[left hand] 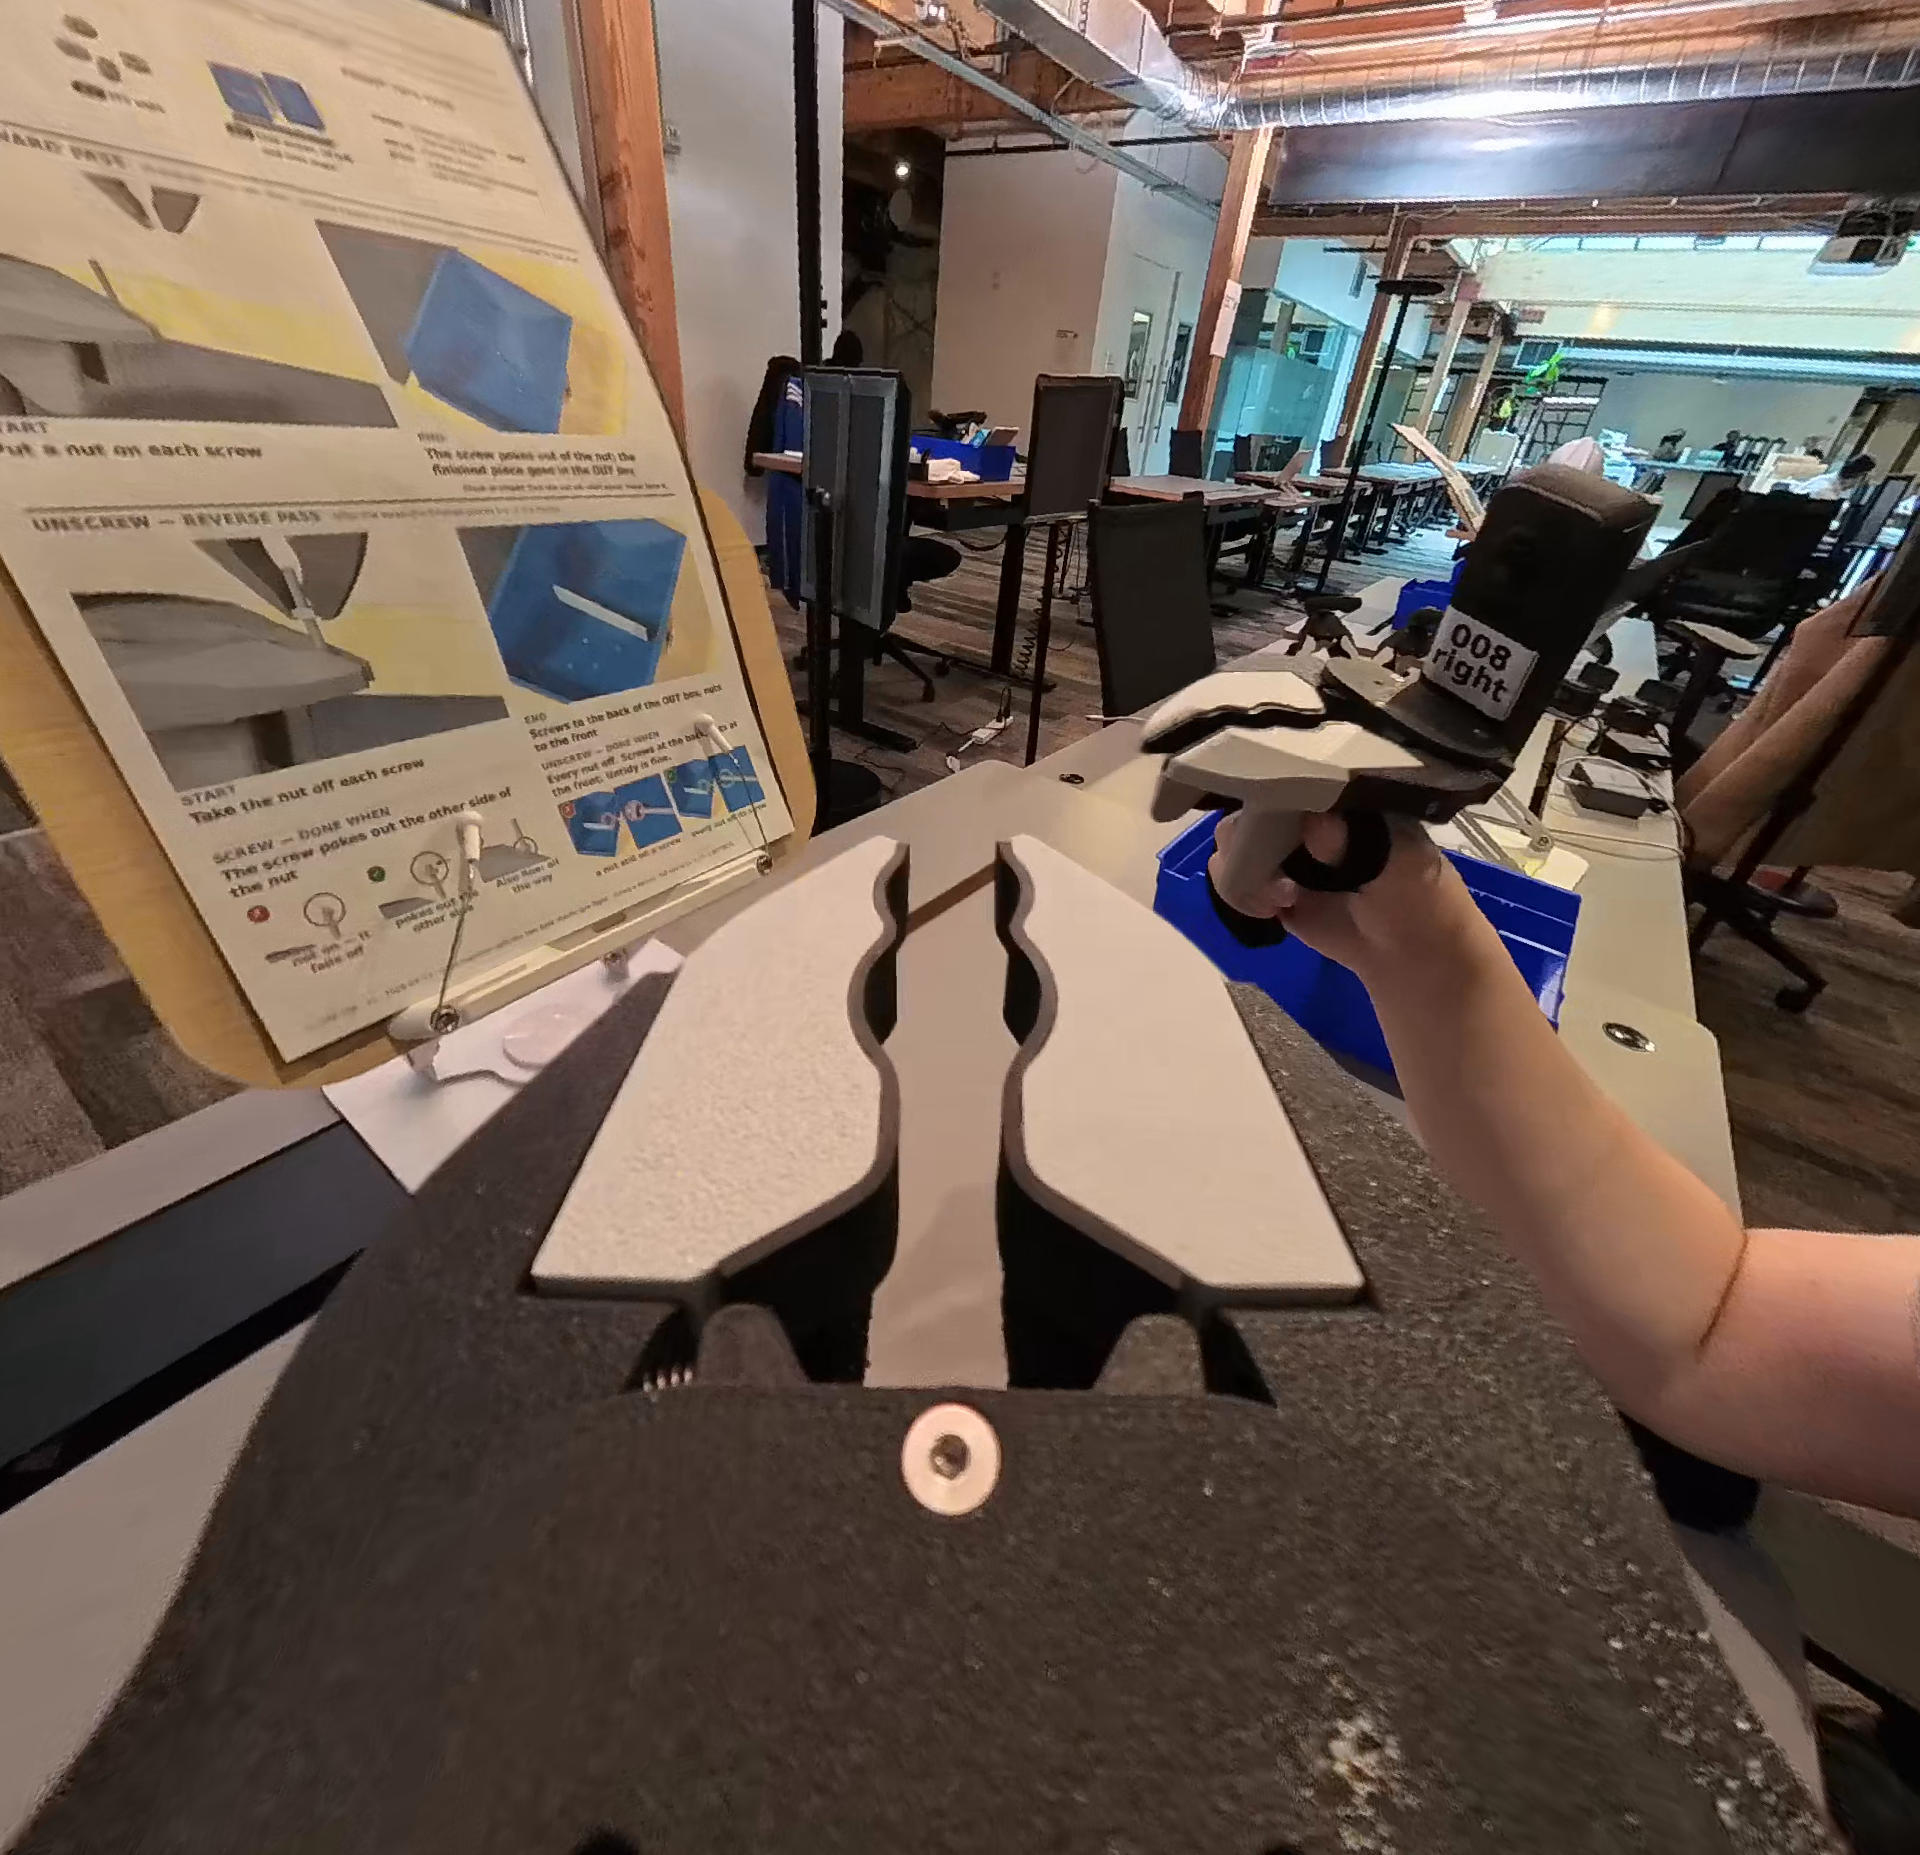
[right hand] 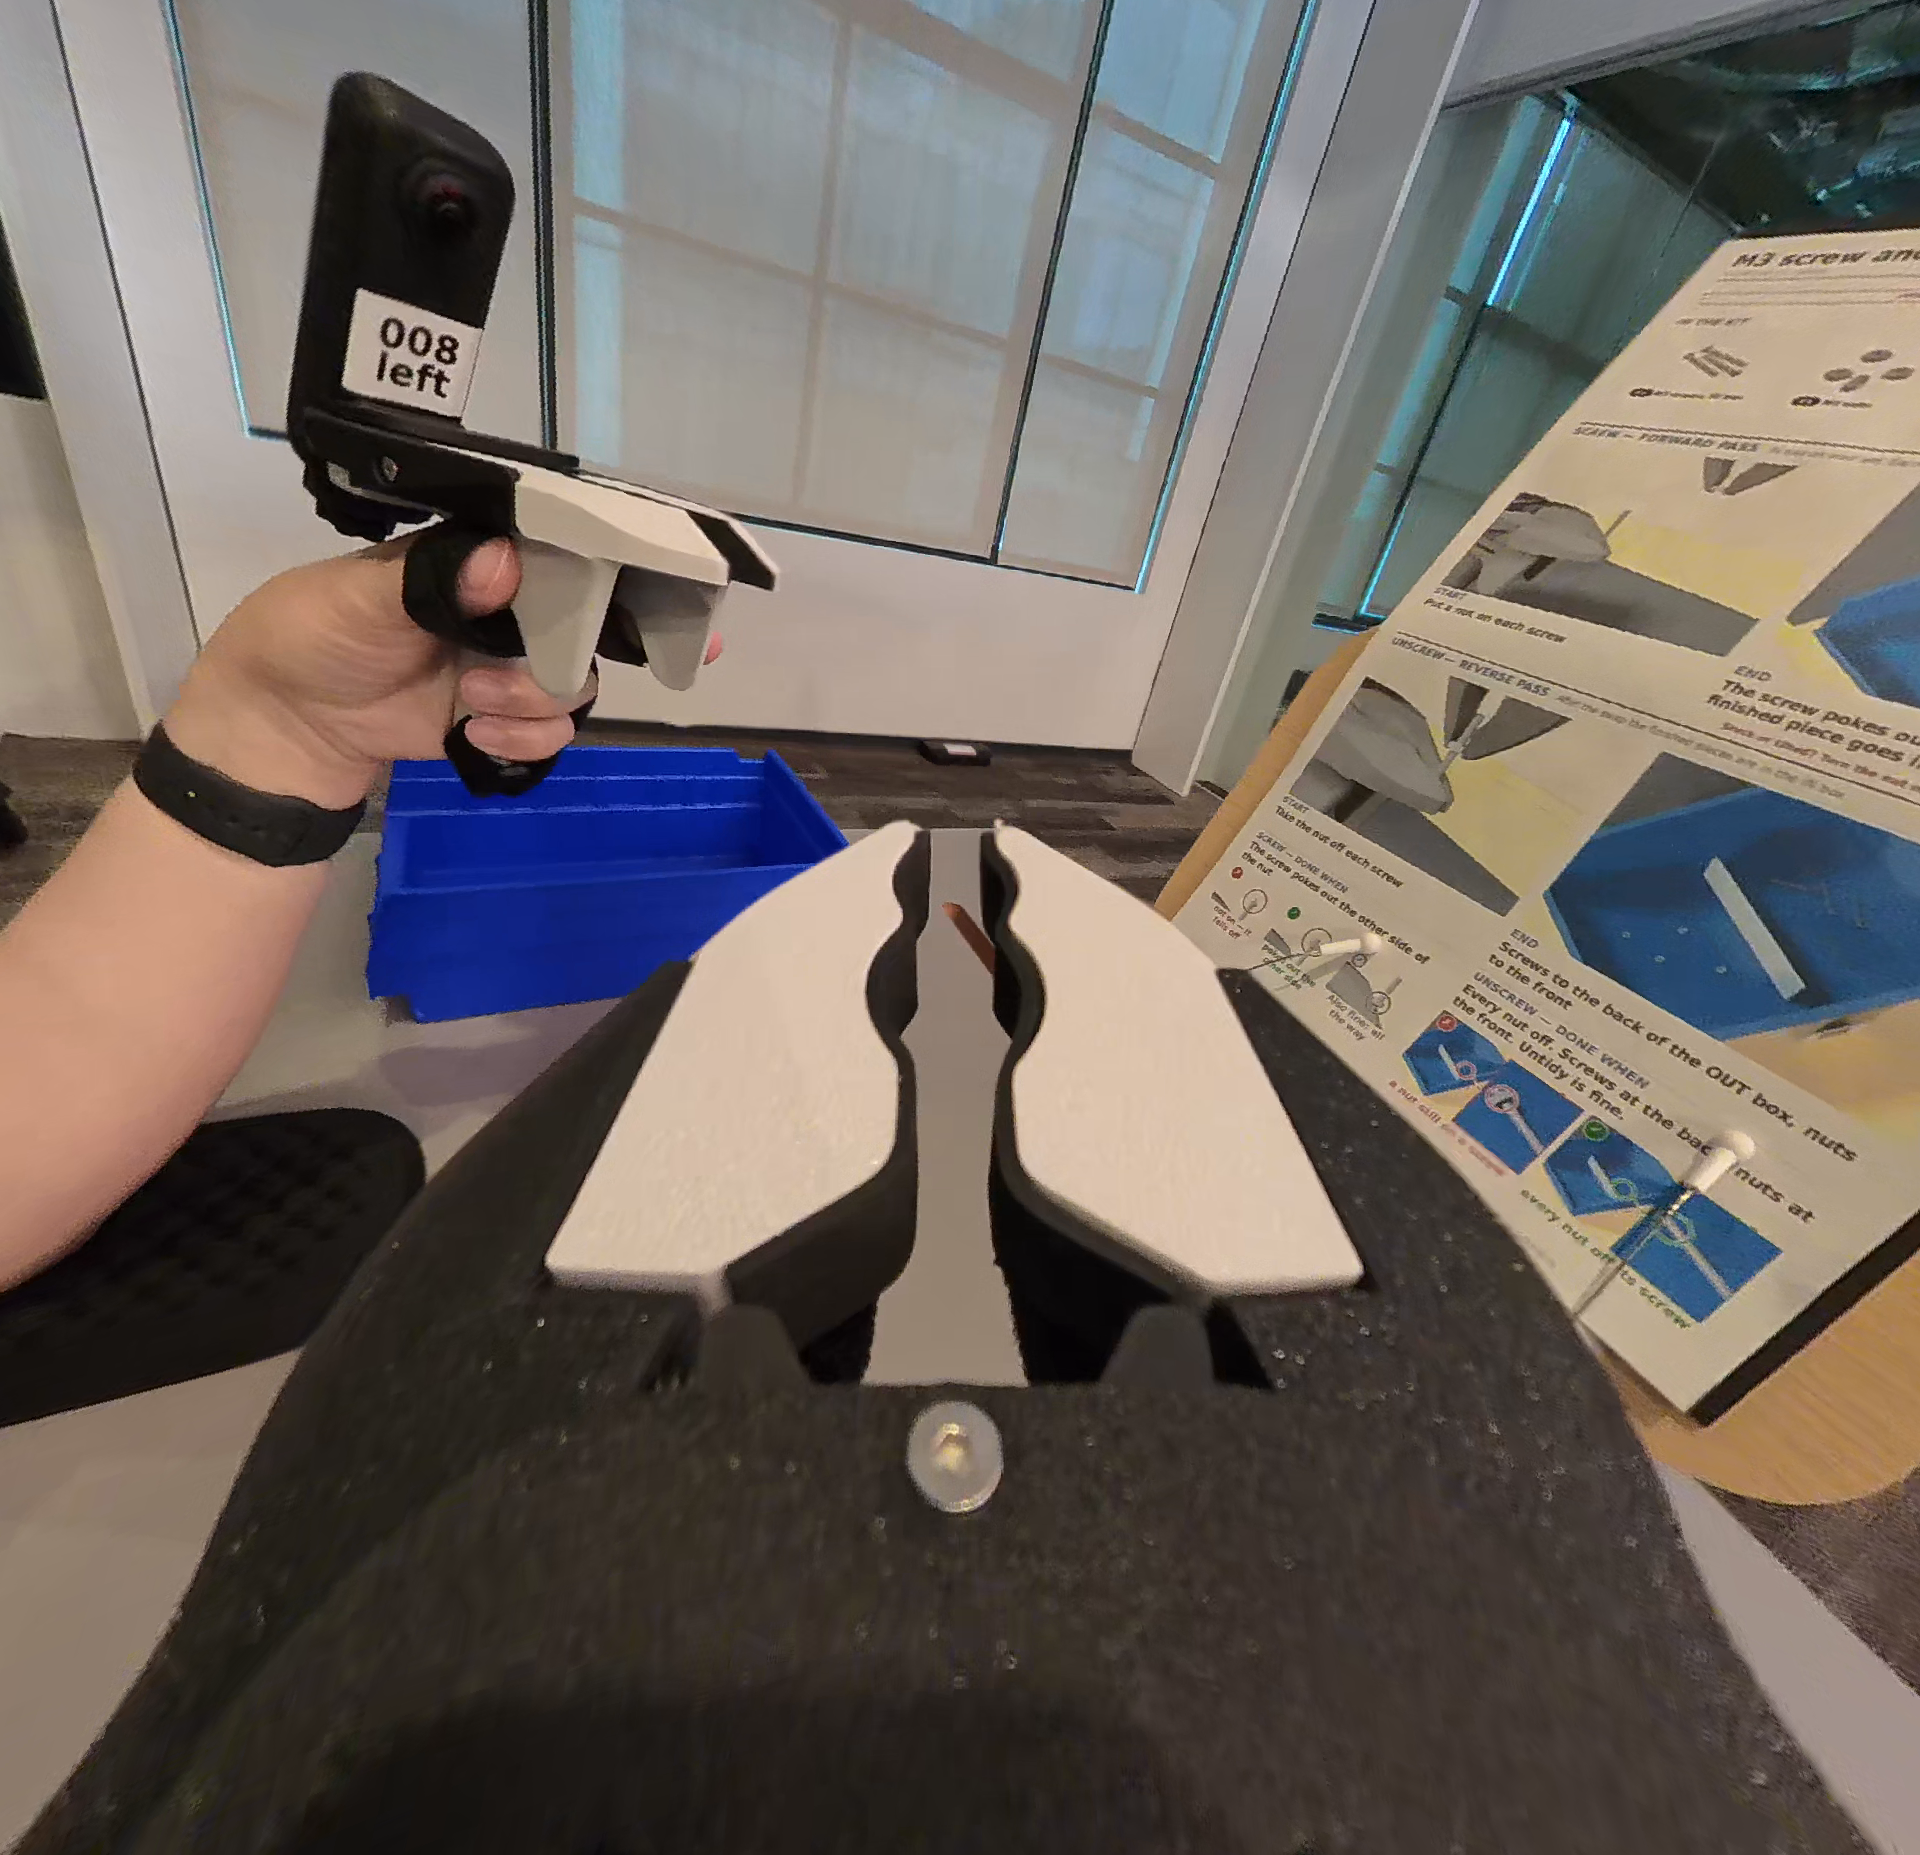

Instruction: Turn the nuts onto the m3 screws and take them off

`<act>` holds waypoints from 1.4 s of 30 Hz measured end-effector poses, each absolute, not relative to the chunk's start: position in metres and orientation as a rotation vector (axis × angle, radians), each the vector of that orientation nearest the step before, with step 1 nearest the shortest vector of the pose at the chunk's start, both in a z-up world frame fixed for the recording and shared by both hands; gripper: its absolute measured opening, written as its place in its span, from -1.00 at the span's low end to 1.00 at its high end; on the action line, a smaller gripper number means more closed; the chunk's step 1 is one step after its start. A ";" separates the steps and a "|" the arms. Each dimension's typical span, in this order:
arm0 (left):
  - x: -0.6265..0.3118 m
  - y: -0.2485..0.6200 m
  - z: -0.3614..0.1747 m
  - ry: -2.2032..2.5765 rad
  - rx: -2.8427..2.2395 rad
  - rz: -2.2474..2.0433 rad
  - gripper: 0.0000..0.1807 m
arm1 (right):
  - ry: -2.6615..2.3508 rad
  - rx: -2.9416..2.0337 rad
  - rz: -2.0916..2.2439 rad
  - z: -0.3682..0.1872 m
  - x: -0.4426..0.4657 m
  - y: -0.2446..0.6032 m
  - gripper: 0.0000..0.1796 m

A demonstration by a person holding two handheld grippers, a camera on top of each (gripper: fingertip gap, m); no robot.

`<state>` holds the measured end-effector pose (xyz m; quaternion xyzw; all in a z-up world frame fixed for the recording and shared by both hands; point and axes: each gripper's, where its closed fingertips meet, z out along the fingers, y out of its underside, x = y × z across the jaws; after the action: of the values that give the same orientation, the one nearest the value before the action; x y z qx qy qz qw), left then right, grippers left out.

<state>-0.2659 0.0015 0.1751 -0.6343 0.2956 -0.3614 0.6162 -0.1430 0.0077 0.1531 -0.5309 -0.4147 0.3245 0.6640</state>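
Both grippers raised, nothing held

My left gripper [left hand: 951, 849] and right gripper [right hand: 956, 834] hang above the table [left hand: 1652, 1067], fingers slightly parted around nothing. No nuts or screws show (perhaps hidden in the blue bin [right hand: 582, 891]); the instruction sheet [left hand: 343, 475] stands beside.

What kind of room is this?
Probably a big open office: rows of desks and black chairs, bare ceiling pipes, and an instruction board beside a blue bin.
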 end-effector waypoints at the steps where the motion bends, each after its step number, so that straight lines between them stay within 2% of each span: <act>1: -0.272 0.004 0.176 0.658 -1.474 -0.823 -0.83 | -0.935 -1.202 0.747 0.153 -0.142 0.008 -0.90; 5: -0.325 0.026 0.172 0.573 -1.637 -0.649 -0.82 | -0.945 -1.232 0.730 0.146 -0.141 0.013 -0.91; 7: -0.372 0.042 0.152 0.573 -1.836 -0.455 -0.82 | -0.963 -1.253 0.694 0.142 -0.141 0.016 -0.90; 10: -0.467 0.062 0.102 0.511 -2.217 -0.179 -0.81 | -0.981 -1.260 0.685 0.140 -0.142 0.016 -0.90; 12: -0.514 0.074 0.071 0.422 -2.349 -0.155 -0.75 | -0.996 -1.257 0.698 0.140 -0.145 0.014 -0.90; 16: -0.554 0.077 -0.009 0.196 -2.580 -0.429 -0.76 | -1.016 -1.241 0.662 0.141 -0.148 0.013 -0.90; 21: -0.605 0.085 -0.074 0.059 -2.722 -0.156 -0.82 | -1.025 -1.234 0.649 0.144 -0.145 0.012 -0.90; 29: -0.624 0.091 -0.121 -0.083 -2.850 -0.012 -0.78 | -1.010 -1.226 0.652 0.149 -0.138 0.013 -0.90; 42: -0.622 0.098 -0.144 -0.191 -2.882 -0.094 -0.80 | -0.983 -1.230 0.633 0.153 -0.126 0.016 -0.90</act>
<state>-0.6220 0.0984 -0.1443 -0.9894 -0.0657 -0.0324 0.1256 -0.1260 0.0164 0.1530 -0.5440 -0.4348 0.2796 0.6610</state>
